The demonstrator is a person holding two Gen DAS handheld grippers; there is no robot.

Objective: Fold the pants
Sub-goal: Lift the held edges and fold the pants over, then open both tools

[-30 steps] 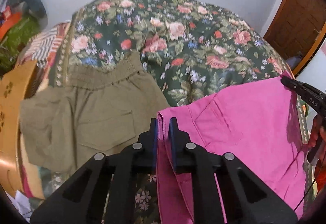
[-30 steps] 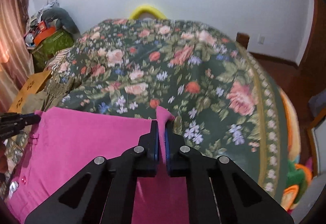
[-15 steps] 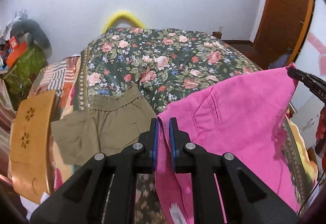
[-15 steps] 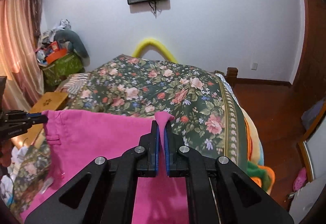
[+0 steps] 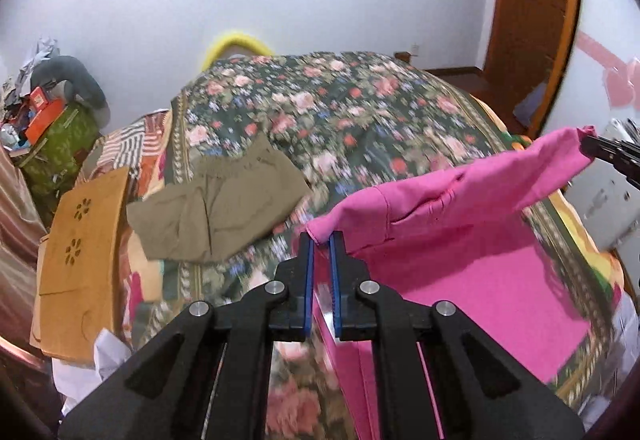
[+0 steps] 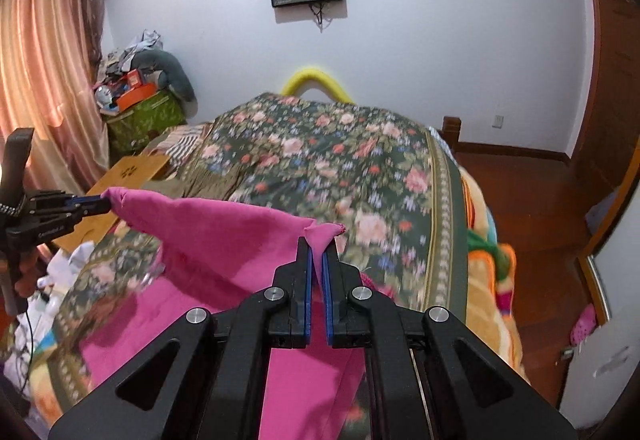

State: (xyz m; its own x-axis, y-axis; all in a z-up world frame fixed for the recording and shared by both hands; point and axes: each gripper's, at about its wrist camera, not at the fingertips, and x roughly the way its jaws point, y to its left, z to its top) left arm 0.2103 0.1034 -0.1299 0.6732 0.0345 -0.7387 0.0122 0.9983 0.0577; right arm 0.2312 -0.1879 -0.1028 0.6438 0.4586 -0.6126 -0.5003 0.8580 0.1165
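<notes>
Both grippers, left (image 5: 321, 240) and right (image 6: 316, 244), clench opposite corners of the pants (image 5: 460, 199), stretched sideways between them above the bed (image 5: 340, 111).

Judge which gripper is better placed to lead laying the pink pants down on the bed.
Neither clearly. The left gripper and right gripper each pinch a top corner of the pink pants, held taut over the bed; both should lower together.

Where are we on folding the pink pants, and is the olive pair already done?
Done: the olive pants lie folded on the floral bedspread. In hand: the left gripper and right gripper each pinch a corner of the pink pants, held up and spread. Left: every fold and laying them down.
</notes>
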